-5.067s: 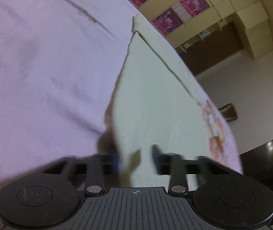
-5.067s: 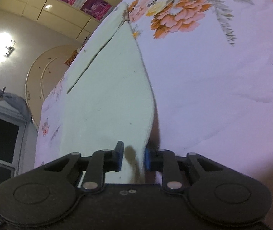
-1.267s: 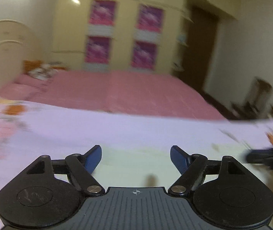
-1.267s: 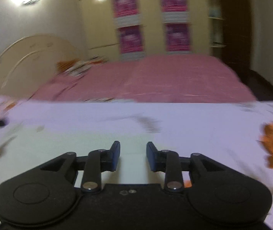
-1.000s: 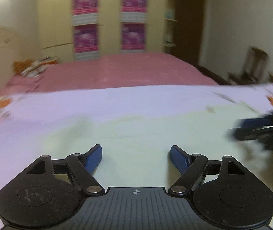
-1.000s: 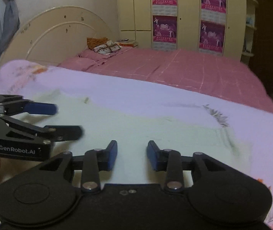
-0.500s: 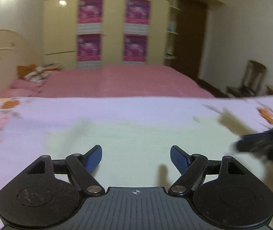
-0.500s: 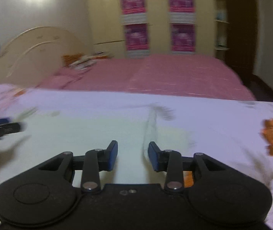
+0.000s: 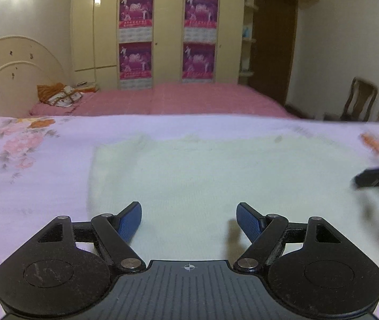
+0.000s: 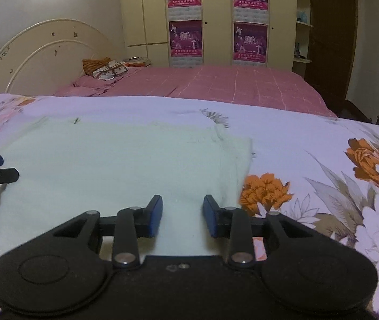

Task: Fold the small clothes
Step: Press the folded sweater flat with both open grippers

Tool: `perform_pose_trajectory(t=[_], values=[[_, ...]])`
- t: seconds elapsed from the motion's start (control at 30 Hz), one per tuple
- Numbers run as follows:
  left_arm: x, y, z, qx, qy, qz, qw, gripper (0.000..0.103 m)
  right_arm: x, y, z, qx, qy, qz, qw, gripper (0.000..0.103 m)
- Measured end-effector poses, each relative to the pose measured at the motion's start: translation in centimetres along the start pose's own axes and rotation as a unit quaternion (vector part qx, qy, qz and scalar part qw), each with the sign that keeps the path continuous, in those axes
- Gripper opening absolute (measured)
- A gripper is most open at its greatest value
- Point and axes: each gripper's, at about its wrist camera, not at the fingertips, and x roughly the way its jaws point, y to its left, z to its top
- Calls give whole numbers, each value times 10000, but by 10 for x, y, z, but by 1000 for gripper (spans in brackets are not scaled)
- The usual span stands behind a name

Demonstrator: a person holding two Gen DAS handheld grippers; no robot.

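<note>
A: Where is the cloth?

B: The pale green garment (image 9: 216, 184) (image 10: 115, 165) lies flat on the floral bedsheet (image 9: 29, 176) (image 10: 322, 186), in front of both tongs.

A: And the tongs?

B: The left gripper (image 9: 189, 220) has its fingers wide apart and holds nothing. The right gripper (image 10: 182, 213) is open more narrowly, also with nothing between, above the garment's near right part.

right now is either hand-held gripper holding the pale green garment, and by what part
Nothing is held. The left hand-held gripper and right hand-held gripper are both open above the pale green garment, gripping no part of it.
</note>
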Motion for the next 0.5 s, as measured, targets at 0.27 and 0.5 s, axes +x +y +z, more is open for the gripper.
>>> perform_pose_trajectory(t=[0.27, 0.5], values=[[-17, -50, -41, 446, 266, -264, 9983, 78, -27, 71, -40, -607, 116, 722, 9955, 36], [-43, -29, -45, -108, 257, -74, 9996, 78, -47, 57, -51, -462, 56, 311, 9984, 37]])
